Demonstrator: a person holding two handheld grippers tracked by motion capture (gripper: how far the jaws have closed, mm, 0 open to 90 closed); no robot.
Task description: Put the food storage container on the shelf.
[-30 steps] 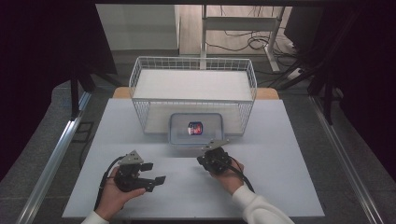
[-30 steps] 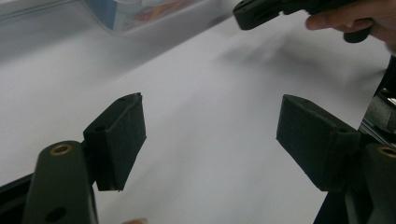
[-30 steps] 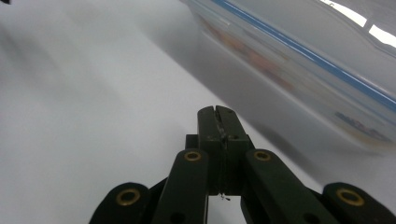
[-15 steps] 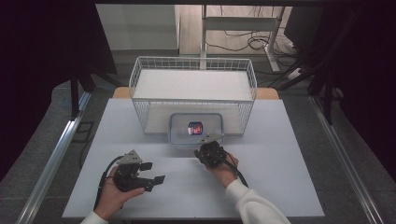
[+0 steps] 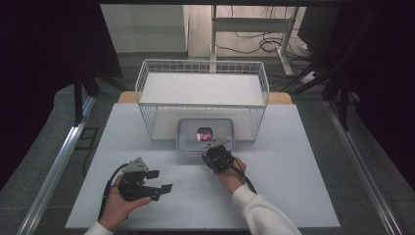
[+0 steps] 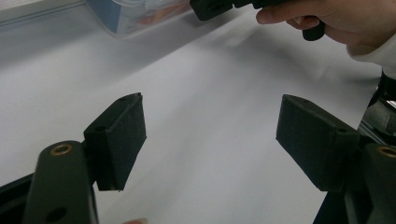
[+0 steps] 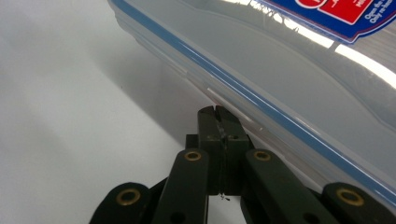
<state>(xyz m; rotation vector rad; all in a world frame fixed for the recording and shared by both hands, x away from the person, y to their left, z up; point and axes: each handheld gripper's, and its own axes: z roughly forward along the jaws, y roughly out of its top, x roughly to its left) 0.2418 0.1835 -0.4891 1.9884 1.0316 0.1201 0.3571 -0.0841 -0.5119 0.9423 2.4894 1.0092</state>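
A clear plastic container with a blue-rimmed lid and a red and blue label lies on the white table, just in front of the wire basket. My right gripper is at its near edge. In the right gripper view the jaws are shut with nothing between them, and my right gripper has its tips against the container side just under the lid rim. My left gripper rests at the front left, jaws wide open over bare table. In its own view, my left gripper holds nothing.
A white wire basket stands at the back of the table behind the container. In the left gripper view the container lies far off at the top left. The person's hand holds the other gripper at the top right.
My right gripper has moved forward across the table up to the container's near edge. The left gripper has stayed in place, still open.
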